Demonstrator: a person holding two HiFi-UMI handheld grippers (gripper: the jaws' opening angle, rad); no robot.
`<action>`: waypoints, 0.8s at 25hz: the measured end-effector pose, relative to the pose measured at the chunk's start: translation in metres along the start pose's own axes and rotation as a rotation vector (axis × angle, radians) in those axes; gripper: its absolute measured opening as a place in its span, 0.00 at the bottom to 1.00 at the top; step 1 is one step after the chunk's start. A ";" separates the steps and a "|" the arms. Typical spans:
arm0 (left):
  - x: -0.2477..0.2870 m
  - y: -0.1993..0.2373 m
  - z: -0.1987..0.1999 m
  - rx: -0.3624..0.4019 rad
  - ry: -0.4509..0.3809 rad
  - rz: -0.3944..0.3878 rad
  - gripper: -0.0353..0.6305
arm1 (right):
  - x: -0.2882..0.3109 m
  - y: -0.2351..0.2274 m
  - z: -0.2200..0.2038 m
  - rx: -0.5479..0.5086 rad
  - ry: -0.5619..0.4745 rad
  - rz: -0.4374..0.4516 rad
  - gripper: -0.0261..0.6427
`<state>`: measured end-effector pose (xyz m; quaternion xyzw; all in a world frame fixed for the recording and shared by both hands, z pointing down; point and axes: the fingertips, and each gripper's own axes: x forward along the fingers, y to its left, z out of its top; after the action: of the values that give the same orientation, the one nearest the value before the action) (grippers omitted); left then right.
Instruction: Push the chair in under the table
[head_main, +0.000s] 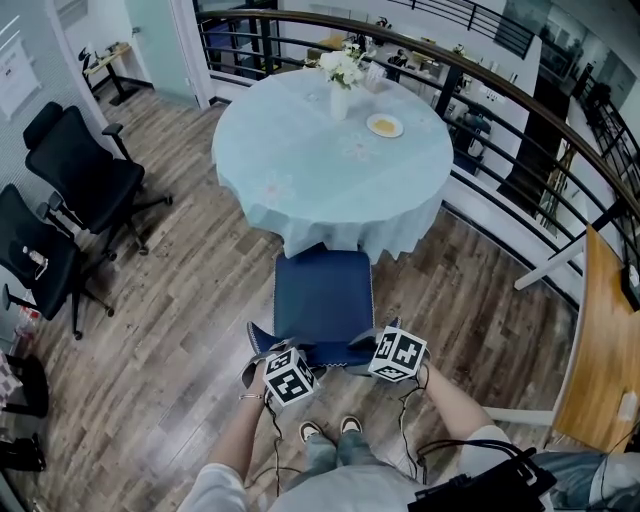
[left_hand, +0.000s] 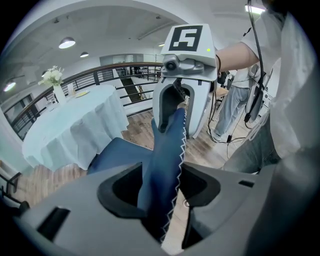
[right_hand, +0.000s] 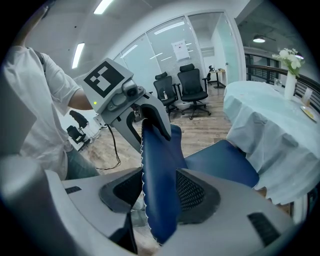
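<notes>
A blue chair (head_main: 322, 290) stands with its seat front just under the hanging cloth of the round table (head_main: 300, 170). My left gripper (head_main: 265, 352) is shut on the left end of the chair's backrest (head_main: 320, 352), and my right gripper (head_main: 378, 340) is shut on its right end. In the left gripper view the blue backrest (left_hand: 162, 150) runs up between the jaws of the left gripper (left_hand: 160, 175) to the right gripper (left_hand: 181, 107) opposite. In the right gripper view the backrest (right_hand: 160, 170) fills the gap in the right gripper (right_hand: 160, 187), and the seat (right_hand: 220, 162) points at the table (right_hand: 270, 120).
A vase of white flowers (head_main: 340, 75) and a small plate (head_main: 385, 125) stand on the table. Two black office chairs (head_main: 85, 170) are at the left. A curved railing (head_main: 520, 110) runs behind the table, and a wooden desk (head_main: 605, 340) is at the right.
</notes>
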<state>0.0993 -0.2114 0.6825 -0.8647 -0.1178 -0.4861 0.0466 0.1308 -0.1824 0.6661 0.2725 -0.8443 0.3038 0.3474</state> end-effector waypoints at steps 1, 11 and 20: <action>0.001 0.002 0.001 0.000 -0.001 0.000 0.37 | 0.000 -0.003 0.000 -0.001 -0.001 -0.002 0.35; 0.008 0.034 0.016 0.003 -0.003 0.011 0.37 | -0.010 -0.037 0.010 -0.015 -0.011 -0.010 0.35; 0.017 0.060 0.027 0.009 -0.014 0.018 0.37 | -0.015 -0.065 0.016 -0.028 -0.021 -0.019 0.35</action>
<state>0.1453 -0.2615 0.6844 -0.8689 -0.1124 -0.4791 0.0541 0.1768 -0.2333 0.6669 0.2786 -0.8495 0.2857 0.3450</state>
